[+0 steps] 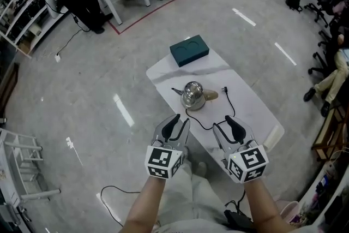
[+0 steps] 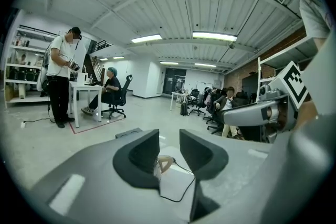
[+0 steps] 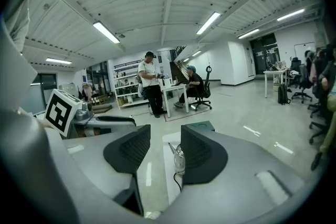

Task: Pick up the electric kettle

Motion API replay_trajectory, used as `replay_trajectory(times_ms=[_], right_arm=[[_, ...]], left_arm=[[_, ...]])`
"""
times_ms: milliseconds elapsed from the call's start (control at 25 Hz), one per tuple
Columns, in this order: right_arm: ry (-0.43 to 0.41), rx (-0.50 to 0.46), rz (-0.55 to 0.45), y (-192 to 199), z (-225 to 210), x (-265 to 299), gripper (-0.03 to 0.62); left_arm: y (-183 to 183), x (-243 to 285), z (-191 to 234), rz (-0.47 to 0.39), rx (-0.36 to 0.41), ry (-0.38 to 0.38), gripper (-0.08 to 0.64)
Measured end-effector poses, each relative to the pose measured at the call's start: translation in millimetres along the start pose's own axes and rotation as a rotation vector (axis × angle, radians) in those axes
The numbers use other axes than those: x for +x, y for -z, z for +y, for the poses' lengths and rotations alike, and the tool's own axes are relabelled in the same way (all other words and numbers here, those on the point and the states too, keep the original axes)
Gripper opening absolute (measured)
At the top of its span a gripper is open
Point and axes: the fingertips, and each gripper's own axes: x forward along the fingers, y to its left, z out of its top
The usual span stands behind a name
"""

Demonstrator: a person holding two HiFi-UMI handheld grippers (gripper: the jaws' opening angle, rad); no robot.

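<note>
Kettle position: the electric kettle [image 1: 192,94] stands upright near the middle of the white tabletop [image 1: 256,112]. Its spout points to your left, and a tan part that appears to be the handle [image 1: 210,95] points to your right. The power cord [image 1: 197,121] leaves the base, loops toward the near edge and ends in a plug [image 1: 224,89] lying loose on the tabletop. A teal box [image 1: 189,50] sits at the far end, well apart from the kettle.

Claw state: the left claw [image 1: 179,124] and the right claw [image 1: 228,127] hang side by side over the near edge, short of the kettle. Each has its jaws apart and nothing held between them. Both are aimed at the kettle, which suggests a ready stance for an approach. No contact has been made, so judge the pick-up as not yet begun.

View comparison:
- The head view alone gives you the full layout: the cord route, the plug and the gap from claws to kettle.
- The left gripper view shows only a sliver of the kettle and the tan handle, low in the jaw gap.
- The right gripper view shows the spout and the shiny body against the inner edge of one jaw, with the teal box beyond.

Caution: the loop of cord lies between the claws and the kettle, so expect it to trail when you lift.
</note>
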Motion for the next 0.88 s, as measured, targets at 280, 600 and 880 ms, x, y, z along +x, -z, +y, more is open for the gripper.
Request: replay_trajectory(times_ms=[280,600,880], right_arm=[[0.086,0.079,-0.006,40,-34,34,0.191],[0.161,0.108,-0.073,90,-65,82,0.208],[0.235,0.121,-0.085,148,-90,120,0.241]], left_arm=[[29,35,32,-0.005,0.024,0.008,0.115],[94,69,63,-0.014,0.025,-0.024,0.115],[157,98,98,0.014,0.008,-0.079,0.115]])
